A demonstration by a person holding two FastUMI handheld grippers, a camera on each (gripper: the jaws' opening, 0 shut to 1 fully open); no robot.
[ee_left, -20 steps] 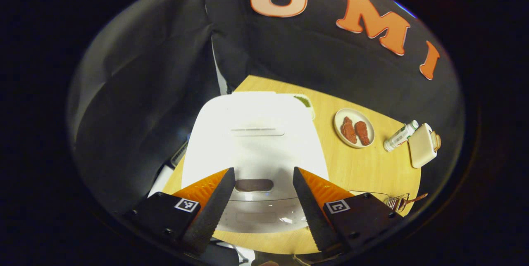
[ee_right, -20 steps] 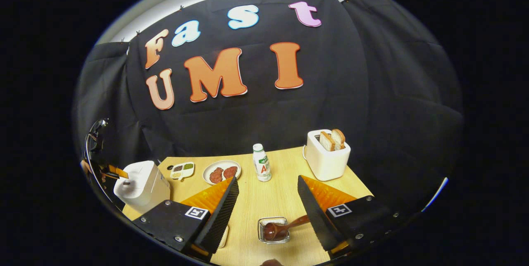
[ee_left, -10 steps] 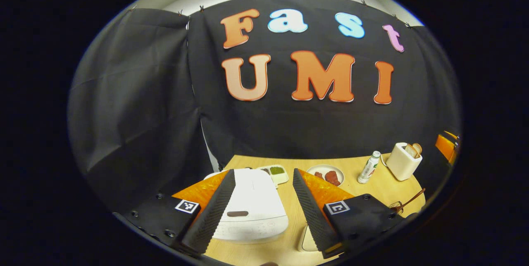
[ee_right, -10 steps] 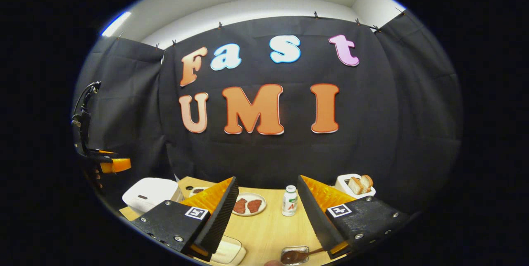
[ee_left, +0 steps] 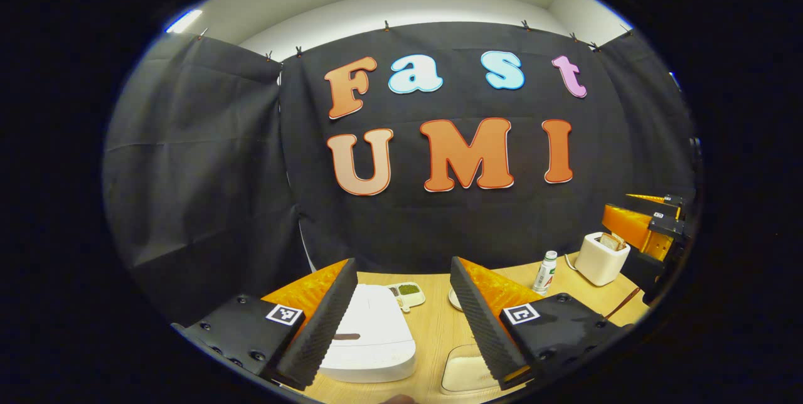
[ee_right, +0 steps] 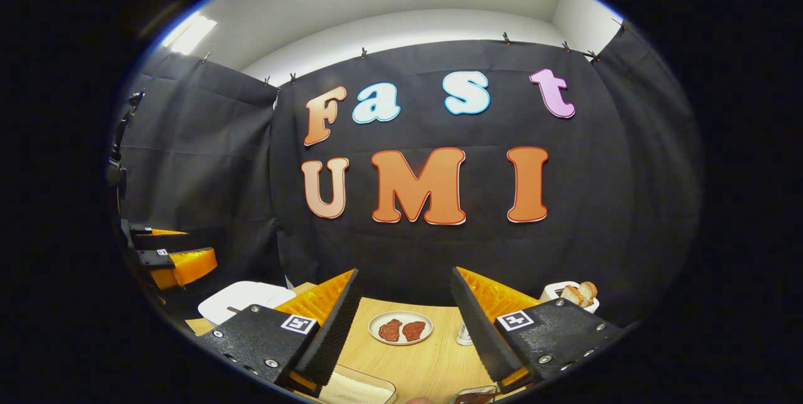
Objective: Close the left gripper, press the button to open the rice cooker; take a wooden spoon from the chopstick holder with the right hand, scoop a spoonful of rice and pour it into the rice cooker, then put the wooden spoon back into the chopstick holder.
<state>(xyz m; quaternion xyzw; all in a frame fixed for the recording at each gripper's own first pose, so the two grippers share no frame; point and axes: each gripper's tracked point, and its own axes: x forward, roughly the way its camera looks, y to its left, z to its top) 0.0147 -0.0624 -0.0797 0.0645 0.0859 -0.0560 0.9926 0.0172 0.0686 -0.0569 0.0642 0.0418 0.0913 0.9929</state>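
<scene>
Starting at the left, the left gripper (ee_left: pixel 401 322) is held above the table (ee_left: pixel 439 335) with jaws spread wide, nothing between them; the closed rice cooker (ee_left: pixel 370 338) is seen below them. Right of the rice cooker, the right gripper (ee_right: pixel 404 329) is likewise released and empty. The bottle (ee_left: pixel 544 272) label cannot be read

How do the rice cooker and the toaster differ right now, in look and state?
The rice cooker is low and wide with a flat lid; the toaster is a taller, narrower box. The rice cooker's lid is down, nothing showing inside; the toaster has bread slices sticking up from its slots. The rice cooker sits near the left gripper, the toaster far off toward the table's right end. Both are white and stand on the wooden table.
</scene>
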